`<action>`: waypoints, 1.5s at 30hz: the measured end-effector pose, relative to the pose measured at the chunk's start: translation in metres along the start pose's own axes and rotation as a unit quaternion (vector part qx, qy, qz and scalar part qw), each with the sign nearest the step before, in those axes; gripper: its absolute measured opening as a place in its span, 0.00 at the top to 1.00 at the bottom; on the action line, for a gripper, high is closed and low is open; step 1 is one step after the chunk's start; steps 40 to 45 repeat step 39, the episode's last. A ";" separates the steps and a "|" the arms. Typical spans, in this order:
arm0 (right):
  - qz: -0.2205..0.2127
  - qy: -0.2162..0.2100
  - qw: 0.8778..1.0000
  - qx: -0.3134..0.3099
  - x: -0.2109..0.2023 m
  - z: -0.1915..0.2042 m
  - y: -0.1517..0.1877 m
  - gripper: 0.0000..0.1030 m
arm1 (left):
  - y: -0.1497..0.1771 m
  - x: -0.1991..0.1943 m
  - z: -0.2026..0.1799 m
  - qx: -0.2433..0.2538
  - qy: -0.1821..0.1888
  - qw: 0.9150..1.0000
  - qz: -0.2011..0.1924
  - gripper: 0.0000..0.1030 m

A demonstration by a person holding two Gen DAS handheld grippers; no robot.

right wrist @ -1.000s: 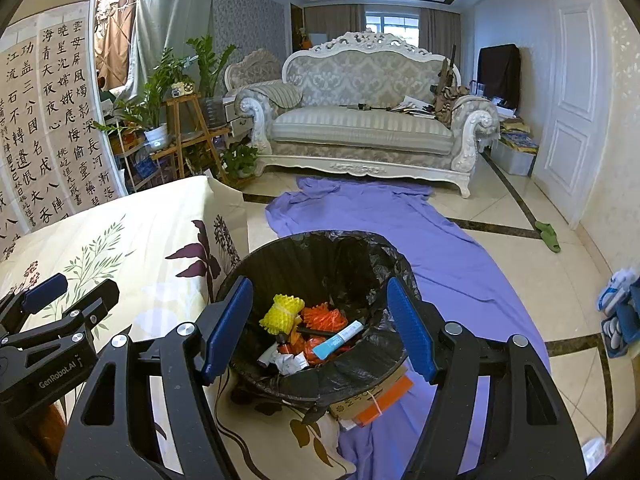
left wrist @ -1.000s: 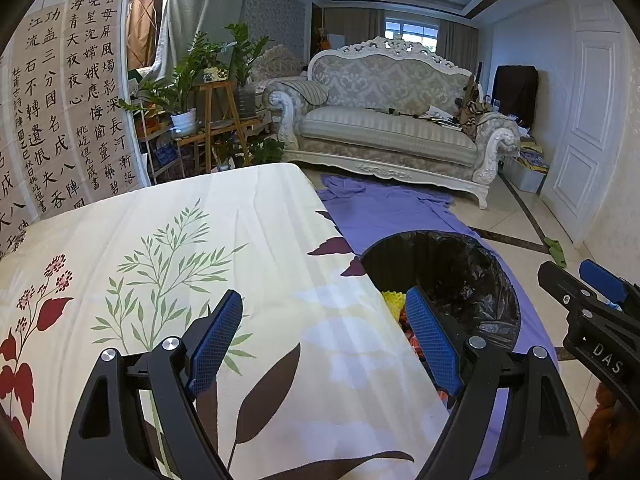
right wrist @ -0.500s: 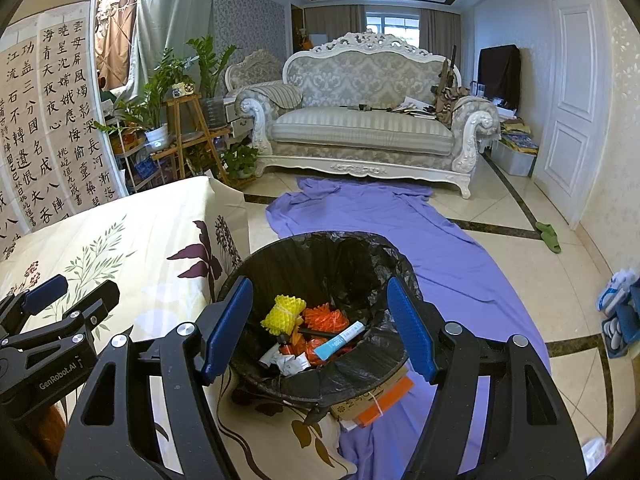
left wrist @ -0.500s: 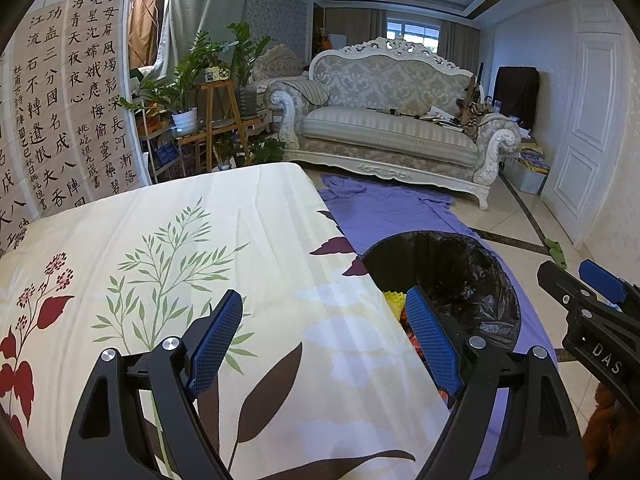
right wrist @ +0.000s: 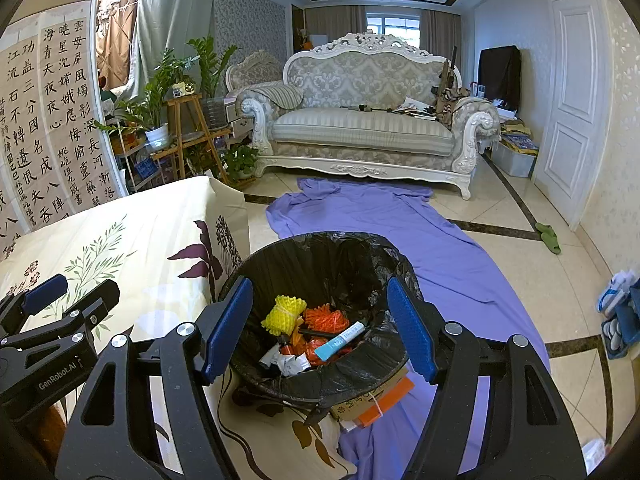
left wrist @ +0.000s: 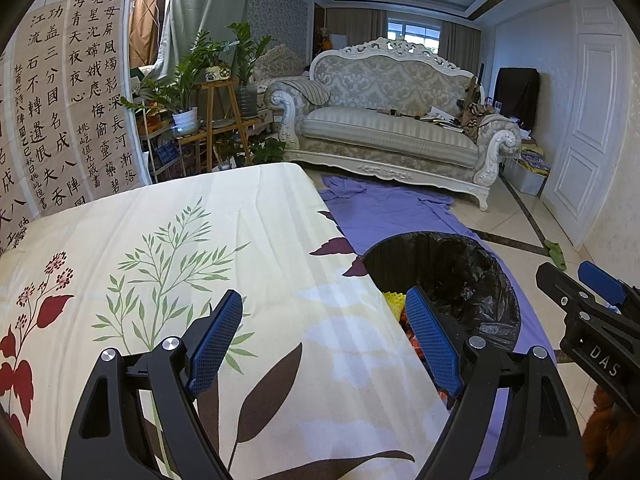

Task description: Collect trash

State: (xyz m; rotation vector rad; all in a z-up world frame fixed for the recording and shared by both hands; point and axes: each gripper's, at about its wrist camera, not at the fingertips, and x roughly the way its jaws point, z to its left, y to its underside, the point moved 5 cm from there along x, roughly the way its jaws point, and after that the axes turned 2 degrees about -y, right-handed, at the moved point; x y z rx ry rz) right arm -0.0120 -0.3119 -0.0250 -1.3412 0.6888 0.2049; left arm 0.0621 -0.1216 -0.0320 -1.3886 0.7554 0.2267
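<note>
A black-lined trash bin (right wrist: 360, 264) stands on the floor beside the table, and also shows in the left wrist view (left wrist: 472, 276). Inside lie yellow foam netting (right wrist: 286, 312), orange netting (right wrist: 326, 318), a blue-and-white tube (right wrist: 340, 338) and crumpled white paper (right wrist: 290, 364). My right gripper (right wrist: 320, 326) is open and empty, held over the bin. My left gripper (left wrist: 326, 338) is open and empty above the table with the floral cloth (left wrist: 160, 248), near the edge by the bin.
A purple sheet (right wrist: 400, 224) lies on the tiled floor. A cardboard box with orange items (right wrist: 380, 398) sits under the bin's near side. A white sofa (right wrist: 368, 132), a plant stand (right wrist: 188, 132) and a calligraphy screen (right wrist: 52, 120) stand farther back.
</note>
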 end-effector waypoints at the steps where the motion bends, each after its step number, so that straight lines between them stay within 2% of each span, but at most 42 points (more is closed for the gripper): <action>1: 0.000 0.000 1.000 0.000 0.000 0.000 0.000 0.34 | 0.000 0.000 0.000 0.000 0.000 1.000 0.000 0.21; 10: 0.000 0.000 1.000 0.000 0.000 0.001 0.001 0.34 | -0.002 0.001 0.001 -0.005 0.000 1.000 -0.001 0.21; 20: 0.002 -0.001 1.000 -0.001 0.000 0.000 -0.001 0.34 | -0.004 -0.002 -0.007 0.002 -0.007 1.000 -0.020 0.21; 26: 0.002 -0.001 1.000 -0.001 0.000 0.001 -0.001 0.34 | -0.004 0.000 -0.008 -0.003 0.005 1.000 -0.015 0.19; 32: 0.003 -0.003 1.000 -0.003 0.001 0.003 0.000 0.34 | -0.006 0.000 -0.006 -0.004 -0.007 1.000 -0.020 0.19; 39: 0.007 -0.010 1.000 -0.011 0.006 0.014 0.002 0.34 | -0.005 0.004 0.011 -0.018 -0.019 1.000 -0.006 0.19; 45: 0.007 -0.010 1.000 -0.011 0.006 0.014 0.002 0.34 | -0.005 0.004 0.011 -0.018 -0.019 1.000 -0.006 0.19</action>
